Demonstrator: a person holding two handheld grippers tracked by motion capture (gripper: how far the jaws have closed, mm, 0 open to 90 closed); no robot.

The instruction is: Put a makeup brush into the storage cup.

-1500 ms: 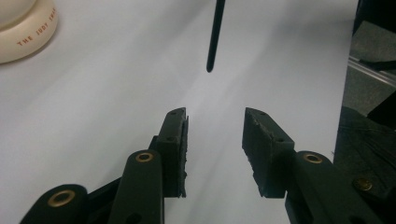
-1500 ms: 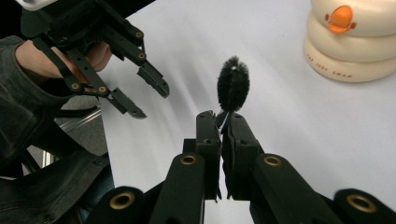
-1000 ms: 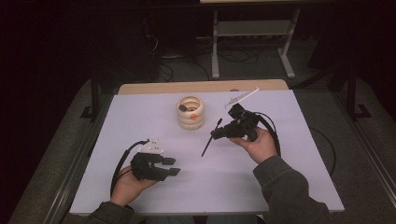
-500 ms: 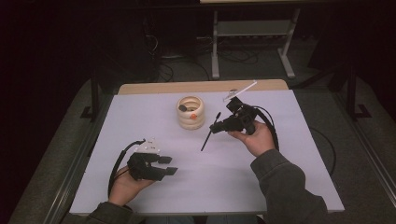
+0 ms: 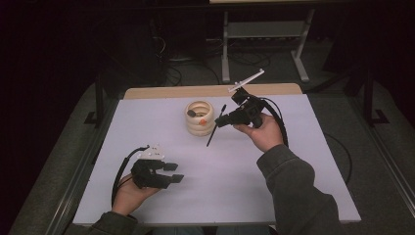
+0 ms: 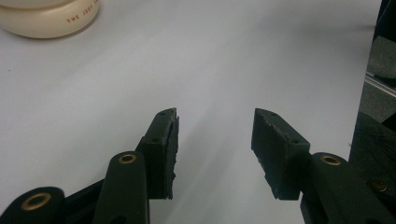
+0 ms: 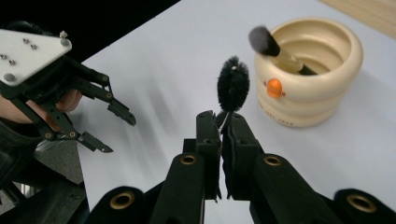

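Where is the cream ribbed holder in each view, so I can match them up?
High view: cream ribbed holder at table centre, left of the right gripper.
Left gripper view: top left corner, cropped.
Right gripper view: upper right, a brush inside.
Shared landmark: the white tabletop.

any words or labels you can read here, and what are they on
"THE JOY ..." in small brown capitals on the side of the cream ringed pot; the rest is cut off at the picture edge.
A line of print low on the same pot in the right gripper view: too blurred to read.

Left hand-held gripper (image 5: 172,173) jaws just opening, right hand-held gripper (image 7: 223,122) clamped
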